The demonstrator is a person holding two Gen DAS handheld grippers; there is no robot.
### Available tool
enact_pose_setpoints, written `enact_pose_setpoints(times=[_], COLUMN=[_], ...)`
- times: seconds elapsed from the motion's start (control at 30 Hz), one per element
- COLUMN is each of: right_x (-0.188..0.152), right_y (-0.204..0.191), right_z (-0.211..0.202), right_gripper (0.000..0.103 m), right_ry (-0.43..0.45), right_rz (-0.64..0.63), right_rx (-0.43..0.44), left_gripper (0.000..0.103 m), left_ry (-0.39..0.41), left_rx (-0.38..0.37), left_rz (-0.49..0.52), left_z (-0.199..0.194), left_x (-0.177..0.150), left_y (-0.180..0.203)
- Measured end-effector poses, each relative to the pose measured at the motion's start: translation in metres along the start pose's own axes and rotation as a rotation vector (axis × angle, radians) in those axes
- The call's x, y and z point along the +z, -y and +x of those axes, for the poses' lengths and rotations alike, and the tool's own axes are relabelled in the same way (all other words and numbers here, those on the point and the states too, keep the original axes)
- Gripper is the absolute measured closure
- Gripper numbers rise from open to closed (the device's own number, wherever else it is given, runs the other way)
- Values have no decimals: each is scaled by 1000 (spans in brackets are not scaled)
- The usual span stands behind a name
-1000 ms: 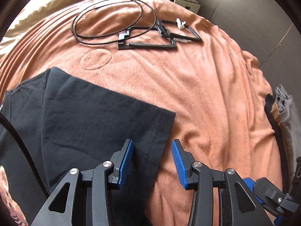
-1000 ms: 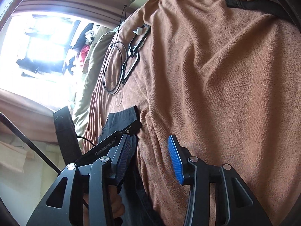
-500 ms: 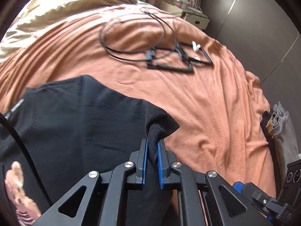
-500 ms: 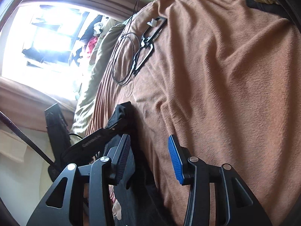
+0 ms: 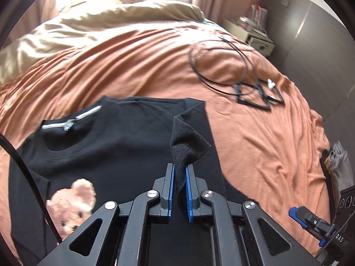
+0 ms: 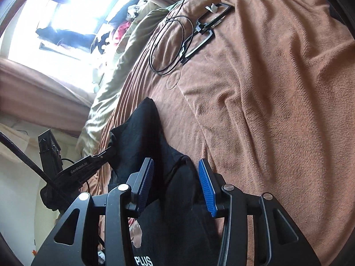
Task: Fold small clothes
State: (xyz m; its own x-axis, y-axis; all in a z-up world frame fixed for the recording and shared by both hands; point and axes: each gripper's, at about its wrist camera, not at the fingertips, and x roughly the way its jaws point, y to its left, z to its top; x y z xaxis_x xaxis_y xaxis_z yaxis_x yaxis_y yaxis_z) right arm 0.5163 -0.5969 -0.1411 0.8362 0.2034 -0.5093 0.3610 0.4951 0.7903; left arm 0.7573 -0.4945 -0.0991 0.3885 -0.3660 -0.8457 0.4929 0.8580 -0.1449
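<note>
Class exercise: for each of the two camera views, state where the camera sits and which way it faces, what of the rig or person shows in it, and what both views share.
Left wrist: sits on the left gripper, looking down along its fingers across the bed toward the pillows; its jaws are shut on the black T-shirt sleeve.
Right wrist: sits on the right gripper, facing along the orange blanket toward the window; jaws open, shirt fabric between them.
Shared: the shirt, blanket, black cable, and each other's gripper.

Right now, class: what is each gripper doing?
Left gripper: shut on the black T-shirt sleeve.
Right gripper: open, shirt fabric between its pads, not pinched.
</note>
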Motion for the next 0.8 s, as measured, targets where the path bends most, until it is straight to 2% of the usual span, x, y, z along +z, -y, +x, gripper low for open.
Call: enact_pose_setpoints(times=[0.43,0.57,0.77,0.8], right_x=[5,5,3,2], right_y=[-17,-18,-23,-24], right_z=[20,22,23,22], right_gripper=[63,53,51,48], right_ry=[-42,-37,-39,-38], right_rz=[-43,-48,-66,-76], right_rx=[-54,-70,-69,-72], left_gripper=[90,90,89,89], left_ry=[-12,-15,-10,-9], left_rx=[52,71,73,70], left_rz=[-153,-177,-207,-213], left_z=[18,18,-2,-6], left_x=[-9,-15,-28,-31], left_y=[-77,-93,-113,-116])
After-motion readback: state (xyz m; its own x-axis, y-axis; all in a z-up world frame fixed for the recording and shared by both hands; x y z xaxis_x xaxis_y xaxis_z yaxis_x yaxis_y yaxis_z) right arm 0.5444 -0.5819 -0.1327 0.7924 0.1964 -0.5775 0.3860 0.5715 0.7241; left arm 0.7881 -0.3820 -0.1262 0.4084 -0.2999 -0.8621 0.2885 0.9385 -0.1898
